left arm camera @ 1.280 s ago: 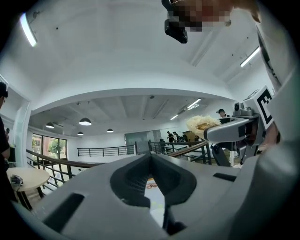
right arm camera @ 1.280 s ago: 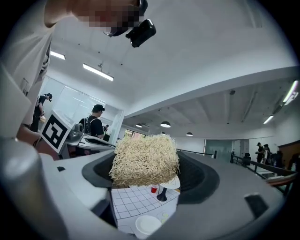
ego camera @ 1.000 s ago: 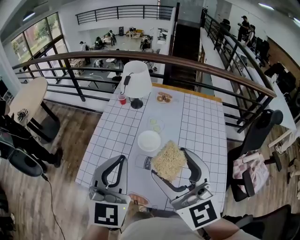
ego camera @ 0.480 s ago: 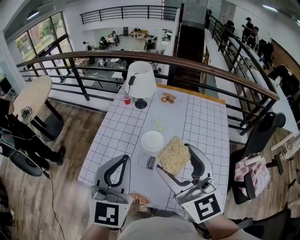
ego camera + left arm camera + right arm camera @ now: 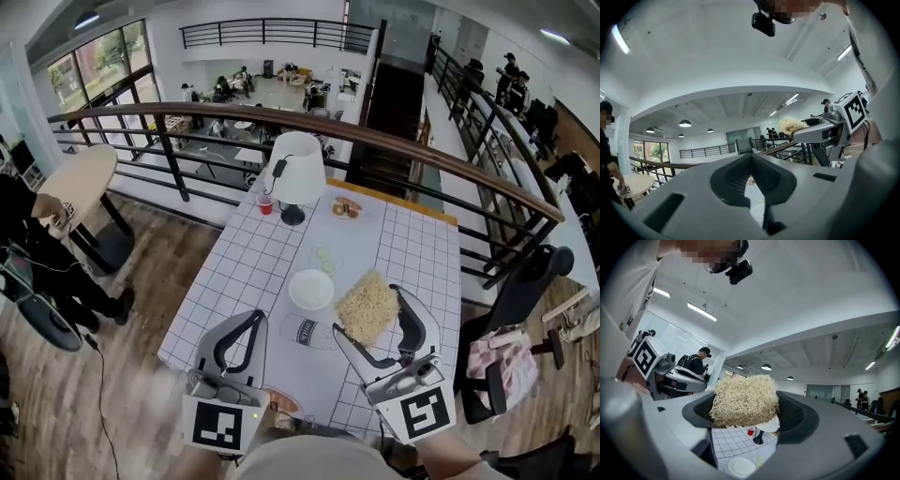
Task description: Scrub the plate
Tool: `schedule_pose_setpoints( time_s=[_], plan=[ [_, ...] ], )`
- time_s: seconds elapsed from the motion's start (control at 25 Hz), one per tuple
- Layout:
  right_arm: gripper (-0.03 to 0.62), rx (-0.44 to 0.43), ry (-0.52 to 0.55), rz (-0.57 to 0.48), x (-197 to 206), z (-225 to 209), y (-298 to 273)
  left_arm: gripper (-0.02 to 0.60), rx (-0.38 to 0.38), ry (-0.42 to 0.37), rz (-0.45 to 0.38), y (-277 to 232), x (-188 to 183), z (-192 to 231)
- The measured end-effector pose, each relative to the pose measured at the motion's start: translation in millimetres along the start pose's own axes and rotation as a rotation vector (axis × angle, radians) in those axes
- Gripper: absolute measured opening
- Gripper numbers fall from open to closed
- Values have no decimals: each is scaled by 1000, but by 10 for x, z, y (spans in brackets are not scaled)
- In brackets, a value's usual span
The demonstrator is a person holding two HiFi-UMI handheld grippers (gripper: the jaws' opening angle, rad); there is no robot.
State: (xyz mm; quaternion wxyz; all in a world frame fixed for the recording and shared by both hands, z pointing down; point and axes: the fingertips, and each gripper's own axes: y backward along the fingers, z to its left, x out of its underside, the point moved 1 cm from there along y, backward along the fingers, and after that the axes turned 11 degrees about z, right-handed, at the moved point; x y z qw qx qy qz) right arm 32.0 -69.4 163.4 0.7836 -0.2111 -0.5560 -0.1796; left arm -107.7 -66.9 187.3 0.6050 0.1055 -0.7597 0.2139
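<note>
My right tool [image 5: 367,314] clamps the scrub pad [image 5: 366,298]; the plate [image 5: 311,289] sits on the bench [image 5: 417,248] just left of it, slightly ahead, so right's nearer, and my left tool [image 5: 253,321] is closed, empty.

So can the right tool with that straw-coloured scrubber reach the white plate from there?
Probably yes: the right tool holds the fibre scrubber close to the white plate's right, with nothing between them.
</note>
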Motion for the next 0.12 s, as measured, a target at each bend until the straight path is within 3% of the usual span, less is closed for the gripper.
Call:
schedule_pose_setpoints(
  time_s=[0.12],
  plan=[
    [376,6,8,-6,-43,-2,11,14,-3,6,9,20,-1,2]
  ],
)
